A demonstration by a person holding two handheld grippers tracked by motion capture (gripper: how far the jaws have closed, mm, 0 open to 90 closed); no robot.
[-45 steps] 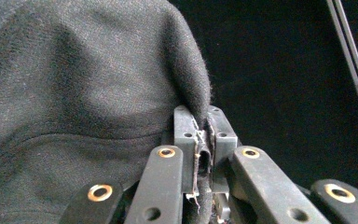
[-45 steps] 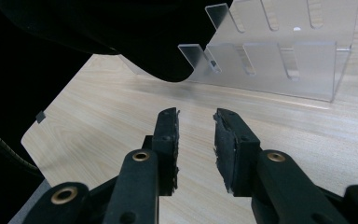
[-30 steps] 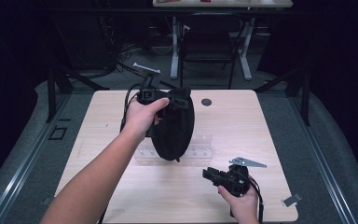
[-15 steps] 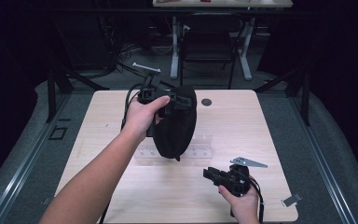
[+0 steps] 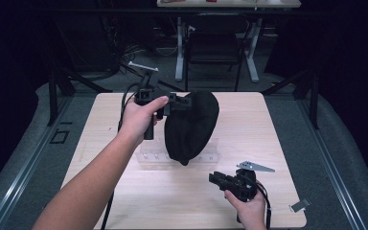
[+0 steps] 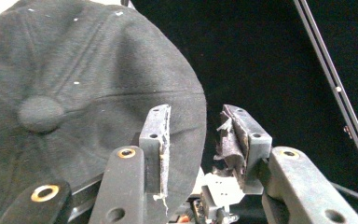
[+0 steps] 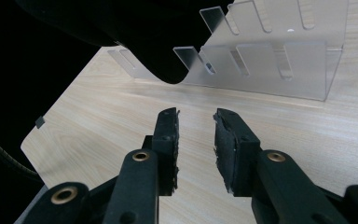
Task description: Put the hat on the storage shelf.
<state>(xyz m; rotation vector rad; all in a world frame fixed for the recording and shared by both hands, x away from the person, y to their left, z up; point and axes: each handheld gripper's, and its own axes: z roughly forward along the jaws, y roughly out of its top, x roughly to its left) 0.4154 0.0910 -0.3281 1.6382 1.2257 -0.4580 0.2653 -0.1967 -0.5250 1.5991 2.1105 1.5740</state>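
The black cap (image 5: 191, 125) has tilted a little since a second ago, its crown swinging right above the clear rack (image 5: 178, 154) at the counter's (image 5: 268, 124) middle. The left tongs (image 5: 172, 104), jaws parted, hold its upper edge between them; whether they pinch it is unclear. The right tongs (image 5: 216, 178), spread and empty, rest near the rack's front right.

One black cap (image 5: 191, 125) hangs near the desk's (image 5: 278, 124) centre. One clear slotted rack (image 5: 153, 157) lies beneath it. Two grippers: one (image 5: 172, 103) at ten o'clock, one (image 5: 215, 178) at five o'clock. One chair (image 5: 214, 45) stands beyond at twelve.
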